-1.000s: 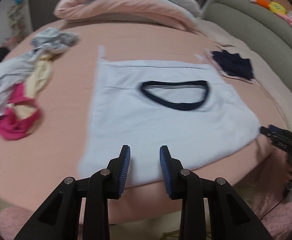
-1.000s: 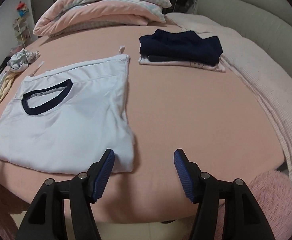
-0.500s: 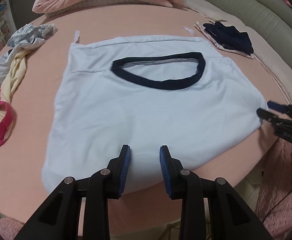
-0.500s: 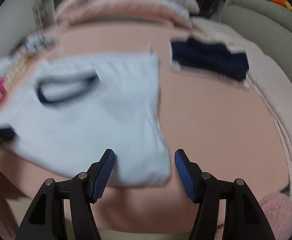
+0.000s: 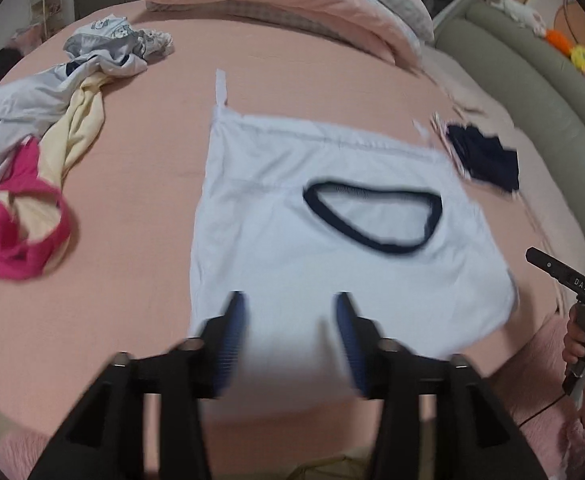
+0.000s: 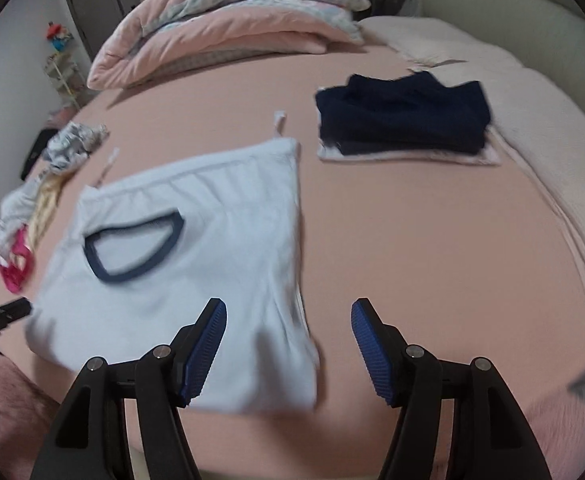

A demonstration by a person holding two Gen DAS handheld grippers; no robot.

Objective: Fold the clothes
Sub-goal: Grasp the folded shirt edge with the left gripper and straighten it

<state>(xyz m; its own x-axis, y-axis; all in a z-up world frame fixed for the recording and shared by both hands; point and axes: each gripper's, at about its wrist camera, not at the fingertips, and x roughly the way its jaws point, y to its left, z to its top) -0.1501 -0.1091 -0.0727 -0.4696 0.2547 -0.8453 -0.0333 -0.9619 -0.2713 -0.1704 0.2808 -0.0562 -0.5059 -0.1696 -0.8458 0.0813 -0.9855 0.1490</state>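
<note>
Matt cotton-like shirt (image 5: pixel 324 248), ribbed collar (image 5: pixel 372 216)

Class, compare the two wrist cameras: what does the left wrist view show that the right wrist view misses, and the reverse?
Only the left view shows a hand gripping the right gripper's handle. Only the right view shows a grey cabinet and a white rack. Both show the white T-shirt lying flat, the folded navy stack, the unfolded clothes pile, and open jaws on the left gripper and right gripper.

Left wrist view: low at bed's near edge, facing forward over the white shirt (image 5: pixel 320 236). Right wrist view: same edge, further right. Shared: shirt, folded navy stack (image 6: pixel 404 116).
</note>
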